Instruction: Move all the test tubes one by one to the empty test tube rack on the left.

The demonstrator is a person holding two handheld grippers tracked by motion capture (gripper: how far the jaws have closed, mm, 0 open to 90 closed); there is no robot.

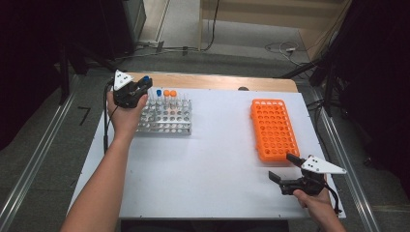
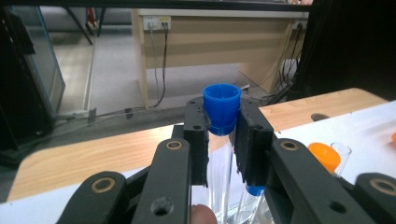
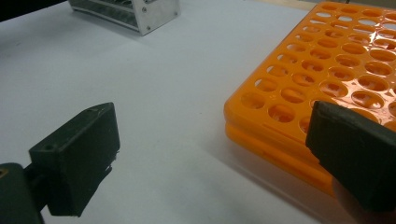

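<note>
Left gripper (image 2: 220,140) is clamped on the blue-capped tube (image 2: 221,108) just below its cap, at the metal rack's (image 1: 164,118) left end. Tube: light, thin-walled, slick, prob. fragile — grip near cap, lift vertically. Right gripper (image 3: 210,154) is spread wide, empty, beside the orange rack (image 1: 273,128).

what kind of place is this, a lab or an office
Most likely a lab or test room set up for bench work. A white table holds a metal test tube rack with capped tubes and an empty orange tube rack, and cables run over the grey floor to wall sockets.
</note>
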